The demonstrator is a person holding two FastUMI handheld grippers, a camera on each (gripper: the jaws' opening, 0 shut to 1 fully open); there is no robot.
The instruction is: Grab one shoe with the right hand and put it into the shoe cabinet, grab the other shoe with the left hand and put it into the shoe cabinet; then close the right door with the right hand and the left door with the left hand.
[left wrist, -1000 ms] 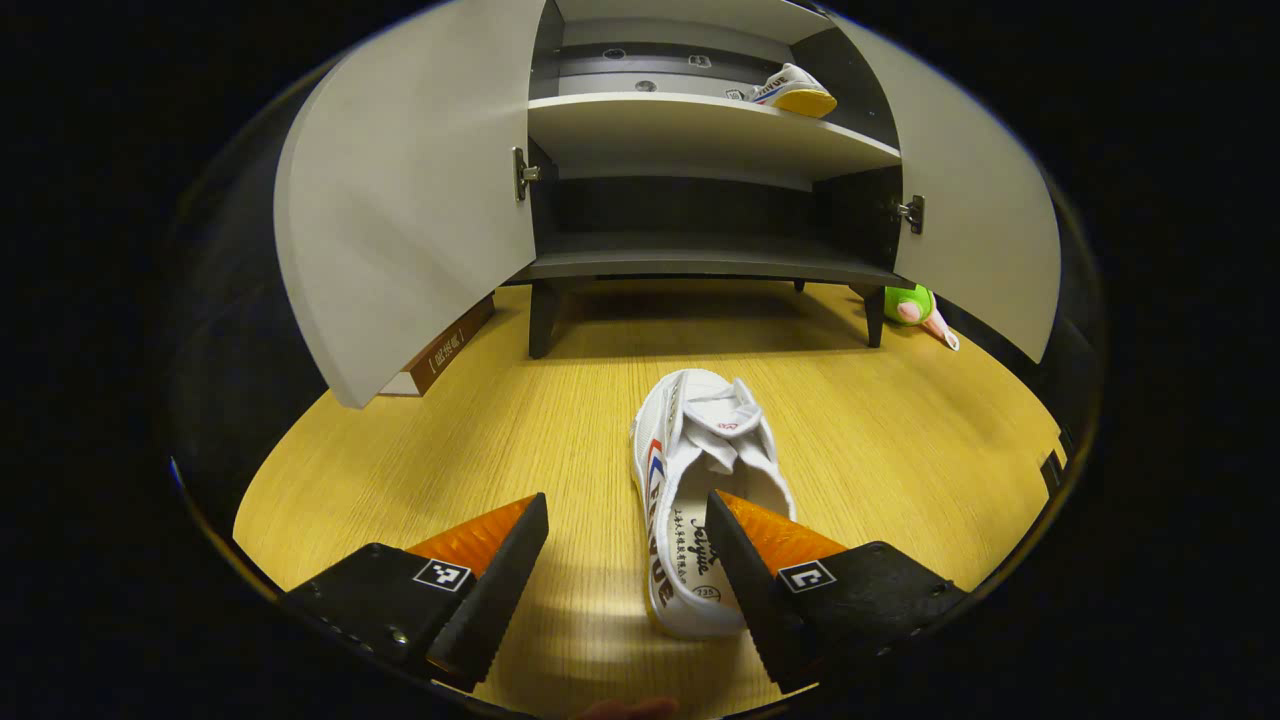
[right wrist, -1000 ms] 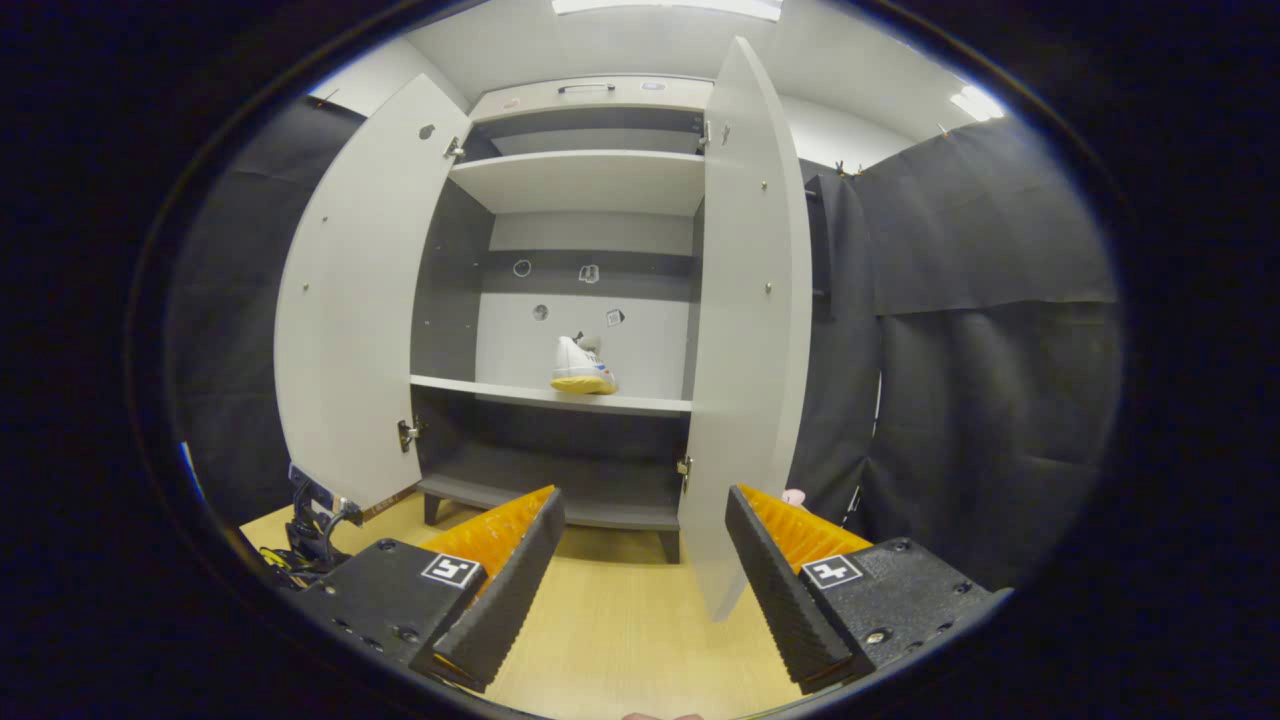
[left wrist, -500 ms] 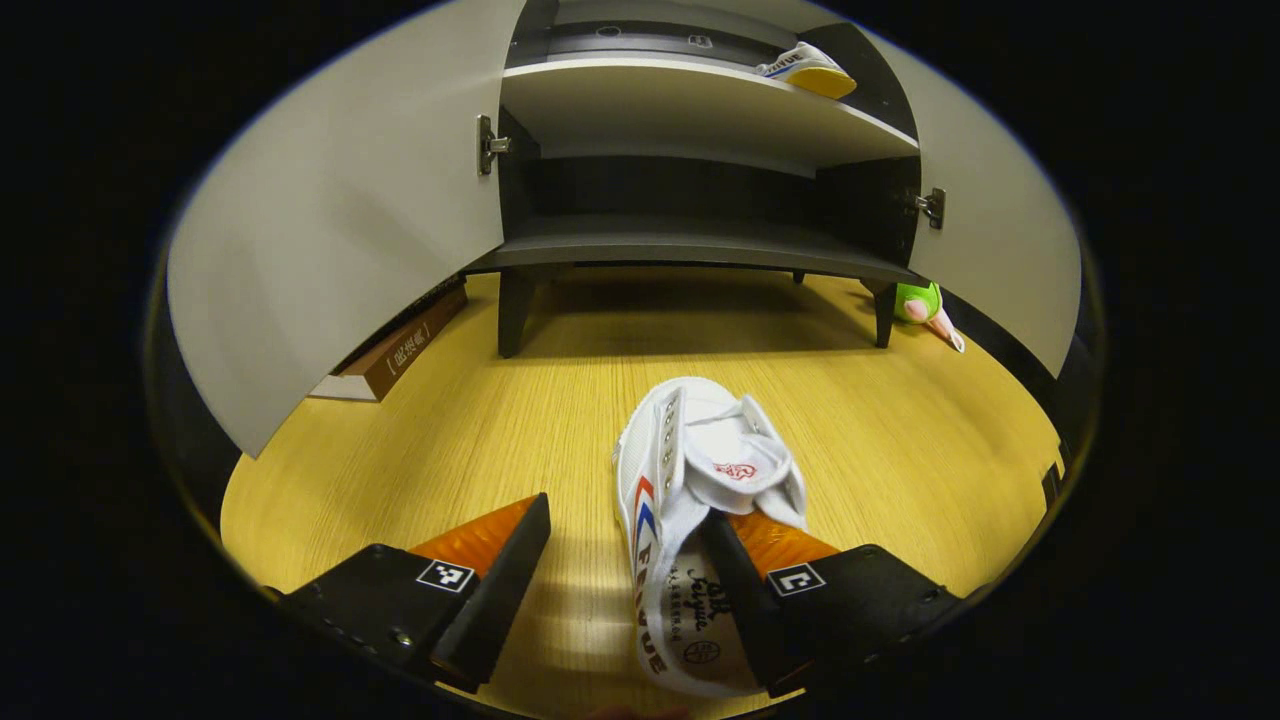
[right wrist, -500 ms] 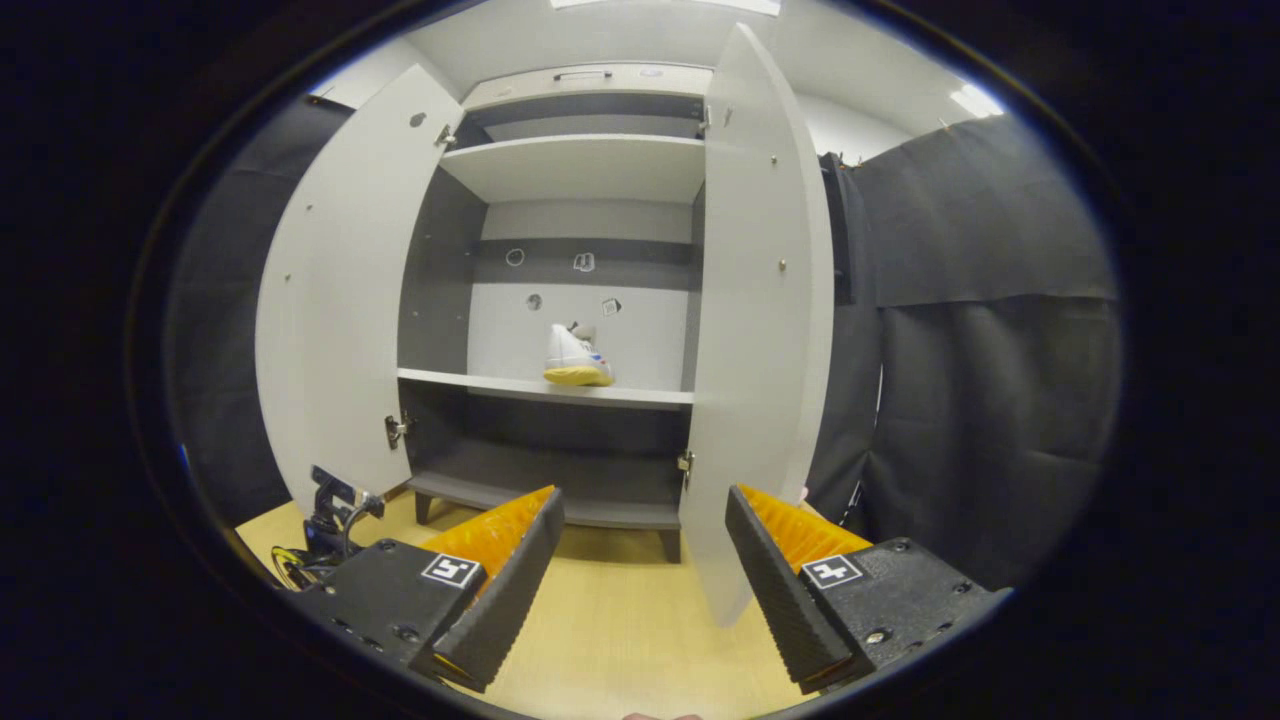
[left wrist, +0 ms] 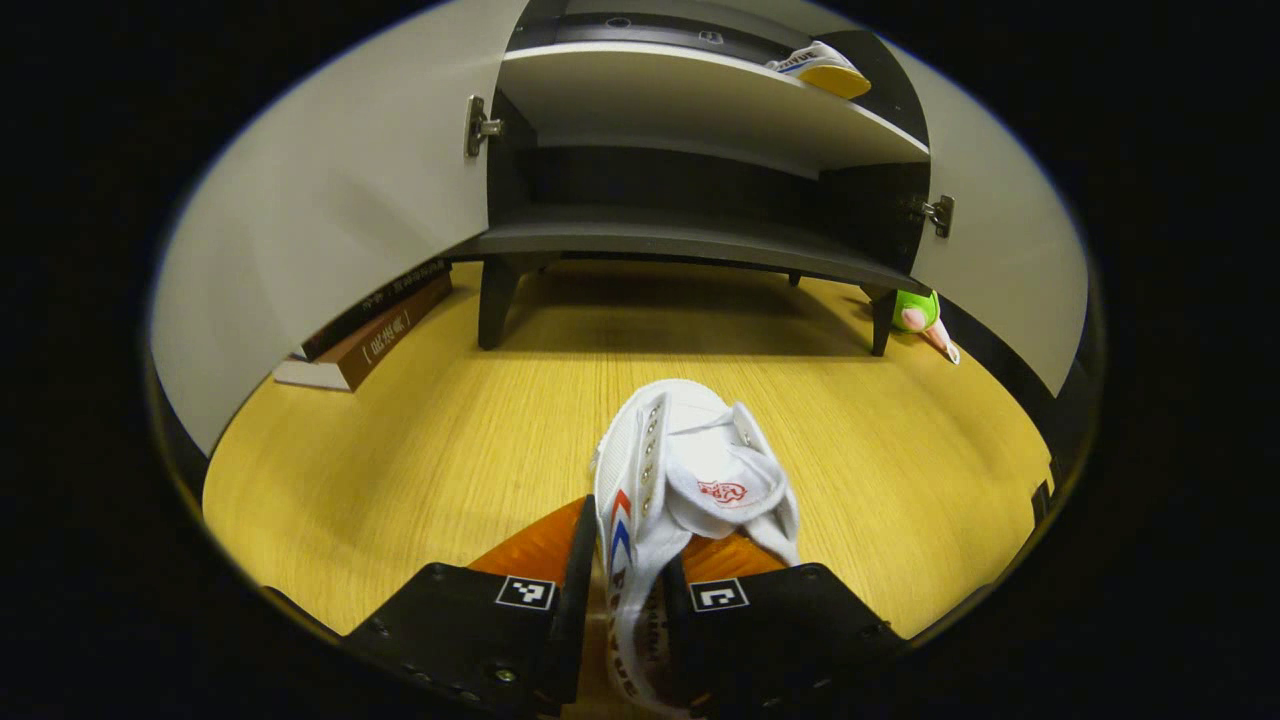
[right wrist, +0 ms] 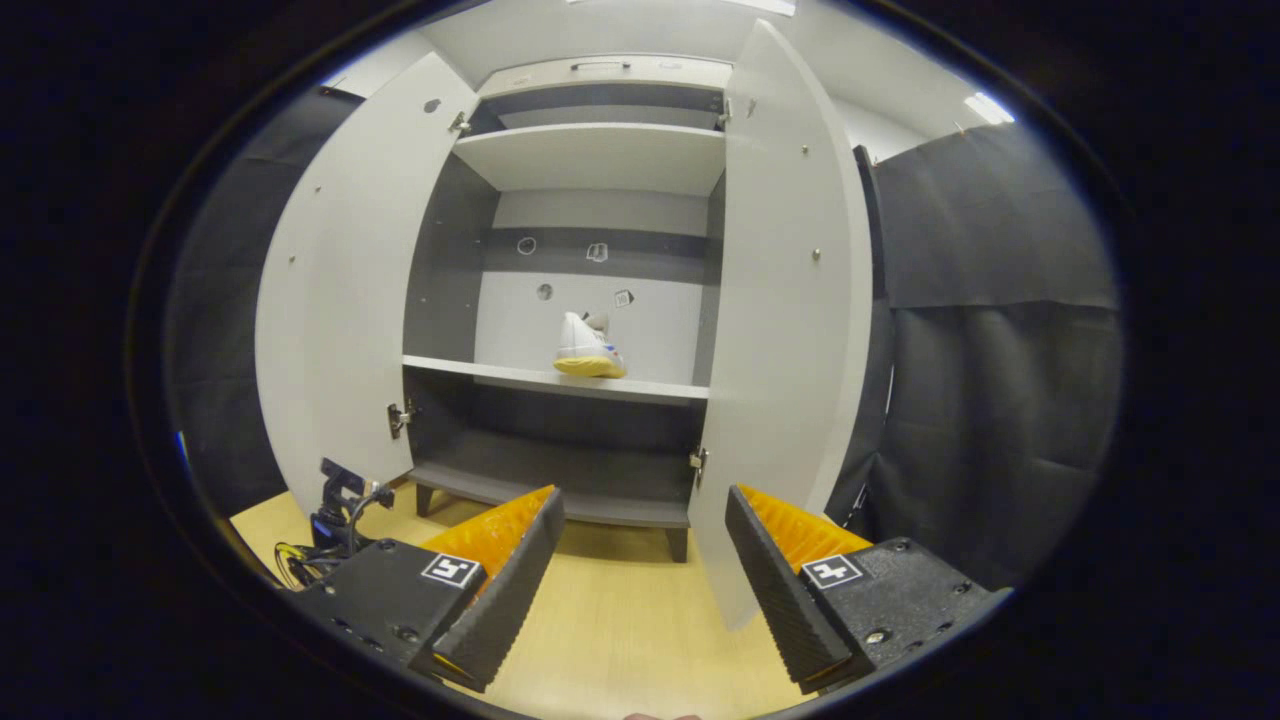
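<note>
Left gripper (left wrist: 622, 610) jaws now pinching shoe (left wrist: 680, 480) on wood floor (left wrist: 420, 460); right gripper (right wrist: 645, 560) jaws spread.

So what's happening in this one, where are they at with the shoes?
One shoe already sits on the cabinet's middle shelf. The left gripper has closed on the side wall of the second shoe, which lies on the wooden floor in front of the cabinet. The right gripper is open and holds nothing, facing the cabinet. Both doors, left and right, stand open.
</note>
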